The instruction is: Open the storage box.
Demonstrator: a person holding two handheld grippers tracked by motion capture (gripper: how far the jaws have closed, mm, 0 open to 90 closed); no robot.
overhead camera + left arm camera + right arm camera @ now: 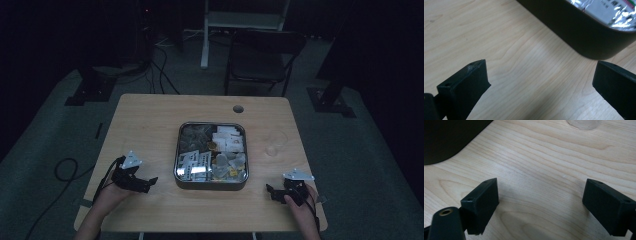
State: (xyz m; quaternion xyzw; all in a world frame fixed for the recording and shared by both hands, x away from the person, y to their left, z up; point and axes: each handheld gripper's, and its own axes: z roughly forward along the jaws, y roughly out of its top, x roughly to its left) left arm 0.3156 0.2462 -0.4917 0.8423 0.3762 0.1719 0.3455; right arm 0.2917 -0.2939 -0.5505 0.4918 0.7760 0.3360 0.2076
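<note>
A square metal tin (210,184) sits mid-table, packed with several foil and paper packets (192,165). My left gripper (149,183) rests on the wood left of the tin's near corner, held in a hand. In the left gripper view it (540,70) is open over bare wood, with the tin's dark wall (579,32) and a foil packet (609,12) just ahead. My right gripper (273,193) lies right of the tin near the front edge. In the right gripper view it (541,188) is open and empty, with the tin's corner (446,140) at upper left.
A clear glass (276,142) stands on the wooden table (150,125) right of the tin; its base (584,123) is ahead of the right gripper. A cable hole (238,108) lies near the far edge. A dark chair (262,55) stands behind the table.
</note>
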